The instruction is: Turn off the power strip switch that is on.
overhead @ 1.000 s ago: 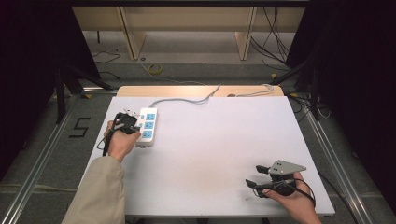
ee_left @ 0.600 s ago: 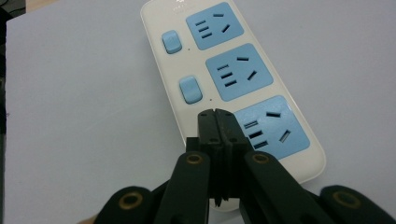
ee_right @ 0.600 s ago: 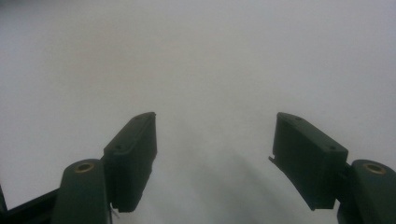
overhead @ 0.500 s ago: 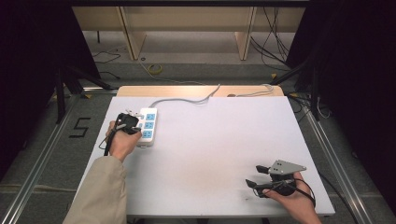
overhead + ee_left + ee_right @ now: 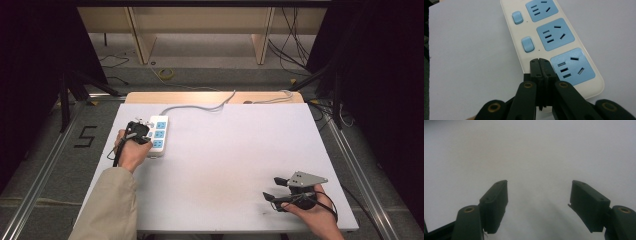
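High view: a white power strip (image 5: 157, 136) with three blue sockets lies at about ten o'clock on the white worktop (image 5: 225, 165), its long side running toward twelve, and its grey cable (image 5: 200, 106) leaves the far end toward one o'clock. The left gripper (image 5: 142, 131) sits over the strip's left edge, held in the person's left hand (image 5: 131, 152), whose beige sleeve (image 5: 107, 205) comes in from seven o'clock. In the left gripper view the jaws are pressed together with nothing between them, and their tips rest on the cream casing just left of the nearest socket (image 5: 572, 66), below the second blue switch (image 5: 527, 44). The right gripper (image 5: 272, 188) lies at about five o'clock, well apart from the strip, its jaws spread wide over bare worktop.
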Demonstrator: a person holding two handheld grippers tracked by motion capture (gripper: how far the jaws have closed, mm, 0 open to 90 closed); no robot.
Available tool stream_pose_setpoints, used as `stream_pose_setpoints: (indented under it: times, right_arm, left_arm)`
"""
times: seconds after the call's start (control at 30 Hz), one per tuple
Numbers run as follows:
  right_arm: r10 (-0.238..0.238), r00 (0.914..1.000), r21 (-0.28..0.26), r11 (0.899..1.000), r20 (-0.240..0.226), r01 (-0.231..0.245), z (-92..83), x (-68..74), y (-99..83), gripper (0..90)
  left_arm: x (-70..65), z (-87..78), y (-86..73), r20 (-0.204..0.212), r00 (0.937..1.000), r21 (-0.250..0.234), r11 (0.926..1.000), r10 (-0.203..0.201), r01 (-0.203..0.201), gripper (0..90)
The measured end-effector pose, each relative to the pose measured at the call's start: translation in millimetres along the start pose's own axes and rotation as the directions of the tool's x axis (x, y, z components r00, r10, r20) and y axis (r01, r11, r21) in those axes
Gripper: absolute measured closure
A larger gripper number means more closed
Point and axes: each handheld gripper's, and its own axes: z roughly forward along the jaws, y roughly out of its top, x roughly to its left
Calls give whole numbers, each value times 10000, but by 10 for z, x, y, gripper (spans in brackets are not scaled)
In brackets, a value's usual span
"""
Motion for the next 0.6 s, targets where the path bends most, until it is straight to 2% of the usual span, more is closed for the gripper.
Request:
stream_pose_setpoints:
  times: [0.27,0.37,0.6]
  right_arm:
    - [6,10000,8,10000,2,-6,2,2,0,315]
    - [12,10000,5,10000,4,-12,2,4,1,315]
    - [5,10000,-3,10000,6,-5,-1,4,0,314]
  left_arm:
    - [2,1,0,92,9999,-15,10000,-45,45,900]
    - [-8,0,3,3,9999,42,9999,118,-118,900]
    - [-10,0,3,-10,10000,66,9999,90,-90,900]
